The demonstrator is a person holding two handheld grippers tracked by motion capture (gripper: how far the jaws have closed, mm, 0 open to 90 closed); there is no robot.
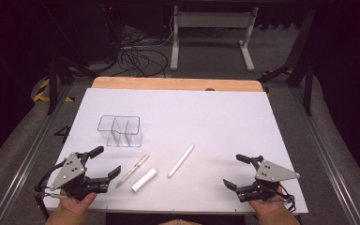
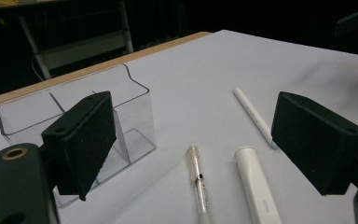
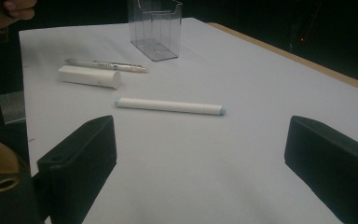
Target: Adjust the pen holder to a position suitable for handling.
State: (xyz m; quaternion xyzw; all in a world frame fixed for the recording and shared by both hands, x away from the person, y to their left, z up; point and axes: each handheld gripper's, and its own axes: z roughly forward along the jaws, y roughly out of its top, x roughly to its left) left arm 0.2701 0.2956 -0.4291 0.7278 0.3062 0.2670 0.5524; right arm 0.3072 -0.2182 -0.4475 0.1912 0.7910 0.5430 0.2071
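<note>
Table: white sheet (image 1: 215,122) covering most of a wooden tabletop (image 1: 178,83), with a strip of bare wood at the far edge.

Left gripper (image 1: 107,162): sits at the near-left corner of the sheet, held from below by a hand (image 1: 72,205). Jaws are spread wide with nothing between them – in the left gripper view you just look past the two black pads at the stuff on the table.

Right gripper (image 1: 234,170): near-right corner, same deal – jaws gaping wide and empty, resting low over bare sheet.

Clear organizer (image 1: 120,130): a transparent plastic box with dividers, upright, left of centre and just beyond the left gripper. Its compartments look empty.

Clear pen (image 1: 132,170): lies flat on the sheet just right of the left gripper, angled toward the far right, near the organizer's front.

White case (image 1: 144,179): short white tube-ish thing lying right beside the clear pen, roughly parallel to it, not touching as far as I can tell.

White pen (image 1: 181,161): long thin white stick with pale blue ends, lying a bit further right, apart from the case, around the middle of the near half.

Background: dark floor with cables (image 1: 138,58) and a white table frame (image 1: 211,33) beyond the far edge.
</note>
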